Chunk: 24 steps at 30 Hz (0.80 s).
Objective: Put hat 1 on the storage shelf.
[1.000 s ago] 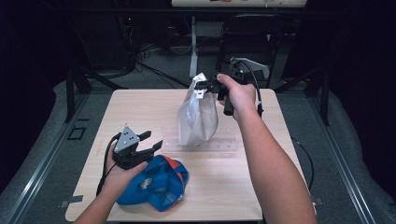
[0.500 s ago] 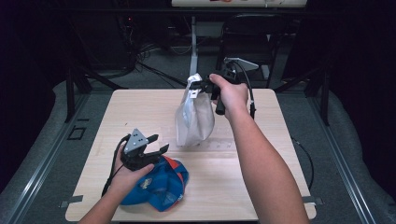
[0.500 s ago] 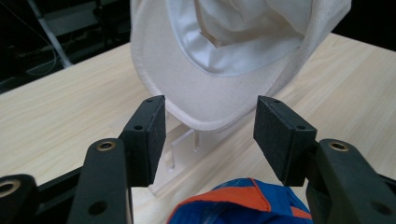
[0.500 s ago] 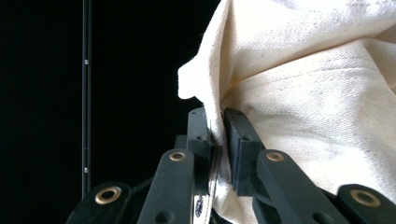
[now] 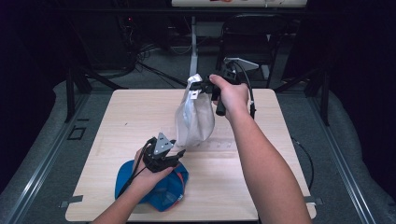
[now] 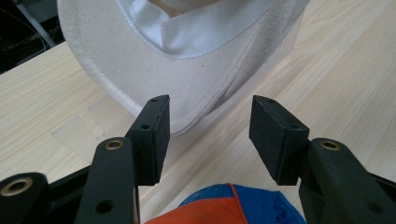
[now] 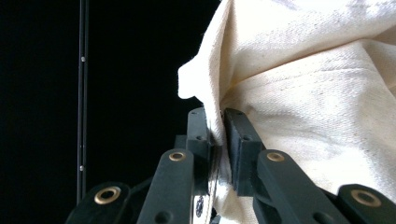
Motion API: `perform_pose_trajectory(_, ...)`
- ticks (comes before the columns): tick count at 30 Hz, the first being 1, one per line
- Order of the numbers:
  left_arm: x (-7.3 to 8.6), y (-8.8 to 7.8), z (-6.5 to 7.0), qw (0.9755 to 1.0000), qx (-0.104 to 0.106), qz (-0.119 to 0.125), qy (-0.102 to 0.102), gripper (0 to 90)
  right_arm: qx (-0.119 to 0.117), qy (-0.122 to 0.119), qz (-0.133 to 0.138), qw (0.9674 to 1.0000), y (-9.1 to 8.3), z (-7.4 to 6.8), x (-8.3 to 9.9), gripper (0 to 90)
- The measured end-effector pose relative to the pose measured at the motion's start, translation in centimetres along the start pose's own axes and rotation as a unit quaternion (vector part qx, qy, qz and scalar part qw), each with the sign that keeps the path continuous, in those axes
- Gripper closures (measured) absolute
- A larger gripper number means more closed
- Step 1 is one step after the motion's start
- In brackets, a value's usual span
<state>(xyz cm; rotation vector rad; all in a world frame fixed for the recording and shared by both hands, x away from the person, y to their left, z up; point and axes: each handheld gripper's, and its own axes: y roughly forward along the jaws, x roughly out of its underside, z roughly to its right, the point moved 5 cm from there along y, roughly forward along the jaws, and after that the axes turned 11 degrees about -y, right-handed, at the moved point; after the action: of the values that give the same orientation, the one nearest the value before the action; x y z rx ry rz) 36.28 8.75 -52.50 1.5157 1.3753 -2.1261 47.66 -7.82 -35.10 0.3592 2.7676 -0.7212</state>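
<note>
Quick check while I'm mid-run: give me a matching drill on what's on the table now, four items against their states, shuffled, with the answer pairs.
Items:
1. white bag
2. blue cap
3. left tool
4. right tool

States:
A. open, nothing between its jaws
B. lying on the table's near edge, under the left hand
C. shut on cloth
D. held up by its top, its bottom at the tabletop

Pairs: 1-D, 2-B, 3-A, 4-C
</note>
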Motion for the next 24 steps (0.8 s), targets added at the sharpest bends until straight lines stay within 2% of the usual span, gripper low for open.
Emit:
perform_pose_trajectory(4,-0.2,0.9,0.2,0.9998,-0.014,-0.009,0.007,48.2,0.0,0.002,0.0,1.0,0.0,-0.1,0.1,81.1)
perform_pose_trajectory(5,-0.2,1.3,0.0,0.9994,-0.023,-0.02,0.013,50.5,0.0,0.0,-0.002,1.0,0.0,0.0,0.1,81.1)
perform_pose_trajectory(9,-0.1,1.4,-0.4,0.9988,-0.038,-0.026,0.016,60.5,-0.001,0.001,-0.001,1.0,0.1,0.0,0.3,81.1)
perform_pose_trajectory(12,-0.1,1.2,-0.7,0.9992,-0.029,-0.026,0.012,70.5,-0.003,-0.001,-0.004,1.0,0.1,-0.2,0.4,81.1)
perform_pose_trajectory(14,0.0,1.1,-0.8,0.9991,-0.03,-0.022,0.022,73.0,-0.003,-0.002,-0.006,1.0,0.1,-0.3,0.5,81.1)
perform_pose_trajectory(18,0.0,0.7,-1.0,0.9987,-0.034,-0.021,0.031,77.1,-0.005,-0.008,-0.009,0.9999,0.1,-0.5,0.7,81.2)
perform_pose_trajectory(21,0.1,0.4,-1.5,0.9992,-0.032,-0.014,0.02,79.0,-0.005,-0.012,-0.01,0.9999,0.0,-0.7,0.9,81.3)
perform_pose_trajectory(22,0.2,0.2,-1.9,0.9997,-0.024,-0.01,0.004,79.2,-0.005,-0.014,-0.011,0.9998,0.0,-0.8,0.9,81.3)
perform_pose_trajectory(24,0.2,0.1,-2.1,0.9998,-0.02,-0.009,-0.004,79.5,-0.004,-0.014,-0.012,0.9998,-0.1,-0.8,1.0,81.3)
